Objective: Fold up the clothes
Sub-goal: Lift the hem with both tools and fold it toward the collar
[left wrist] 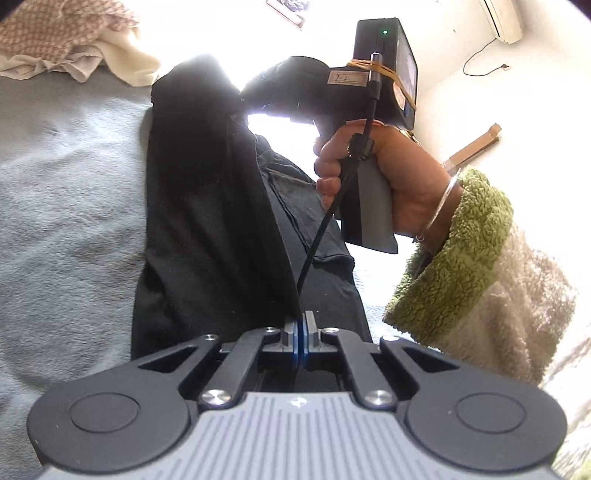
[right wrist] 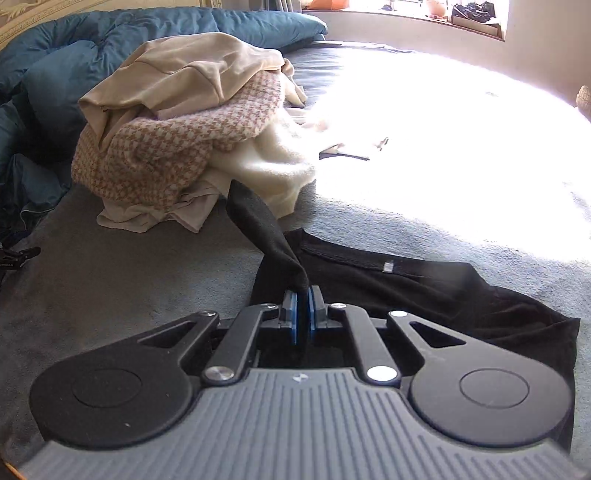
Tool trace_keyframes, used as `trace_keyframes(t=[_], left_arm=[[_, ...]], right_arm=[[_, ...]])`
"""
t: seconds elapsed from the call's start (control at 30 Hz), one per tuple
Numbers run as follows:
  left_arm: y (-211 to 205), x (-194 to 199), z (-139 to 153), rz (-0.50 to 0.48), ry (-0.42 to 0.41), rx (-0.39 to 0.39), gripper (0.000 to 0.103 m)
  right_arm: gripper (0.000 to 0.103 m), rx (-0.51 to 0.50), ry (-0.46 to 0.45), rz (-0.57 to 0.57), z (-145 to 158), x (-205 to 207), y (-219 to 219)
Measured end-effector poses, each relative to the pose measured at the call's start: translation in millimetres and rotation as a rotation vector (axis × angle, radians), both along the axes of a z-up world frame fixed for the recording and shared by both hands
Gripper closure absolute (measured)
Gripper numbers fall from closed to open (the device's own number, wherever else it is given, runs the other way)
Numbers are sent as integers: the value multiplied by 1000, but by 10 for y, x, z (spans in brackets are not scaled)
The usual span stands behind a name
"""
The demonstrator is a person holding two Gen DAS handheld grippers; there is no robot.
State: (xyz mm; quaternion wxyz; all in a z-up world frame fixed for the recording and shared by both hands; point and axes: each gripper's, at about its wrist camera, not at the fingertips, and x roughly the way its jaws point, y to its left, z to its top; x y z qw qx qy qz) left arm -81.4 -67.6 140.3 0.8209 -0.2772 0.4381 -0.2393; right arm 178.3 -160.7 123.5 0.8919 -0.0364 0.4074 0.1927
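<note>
From the left wrist view, the left claw (left wrist: 300, 328) is clamped on an edge of the black garment (left wrist: 207, 206), which stretches away over a grey bed cover (left wrist: 66, 177). The person's right hand (left wrist: 384, 177), in a green fleece sleeve (left wrist: 454, 254), holds the other tool above the cloth. A white wall with an air conditioner (left wrist: 502, 18) stands behind, washed out by light.

From the right wrist view, the right claw (right wrist: 303, 308) pinches a raised fold of the black garment (right wrist: 424, 291), the rest lying flat on the grey bed cover (right wrist: 122, 284). Beyond sits a pile of clothes (right wrist: 184, 136), a blue quilt (right wrist: 92, 48), and a bright window sill (right wrist: 443, 22).
</note>
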Motion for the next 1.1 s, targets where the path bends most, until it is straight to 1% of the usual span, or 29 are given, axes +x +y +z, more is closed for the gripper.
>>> trace_keyframes(t=[0.07, 0.23, 0.6, 0.67, 0.77, 0.83, 0.93, 1.1], left_arm=[[-162, 151, -64, -18, -5, 2, 100], [-553, 273, -123, -63, -13, 9, 100], [-1292, 559, -337, -136, 4, 37, 100], [-1380, 682, -425, -143, 8, 40, 100], [-1505, 760, -503, -151, 18, 53, 100], [-1553, 783, -575, -155, 29, 65, 100], [-1660, 800, -601, -155, 43, 93, 100], [-1796, 853, -764, -149, 74, 141, 100]], right_arm=[[99, -6, -8, -16, 16, -8, -193], [99, -20, -17, -63, -7, -21, -689], [99, -11, 6, -152, -233, 4, -1606], [99, -8, 9, -157, -276, 19, -1725], [99, -2, 19, -164, -348, 38, -1923], [99, 5, 31, -168, -402, 61, -2046], [99, 16, 52, -175, -518, 82, -2204], [99, 62, 104, -192, -762, 135, -2410]])
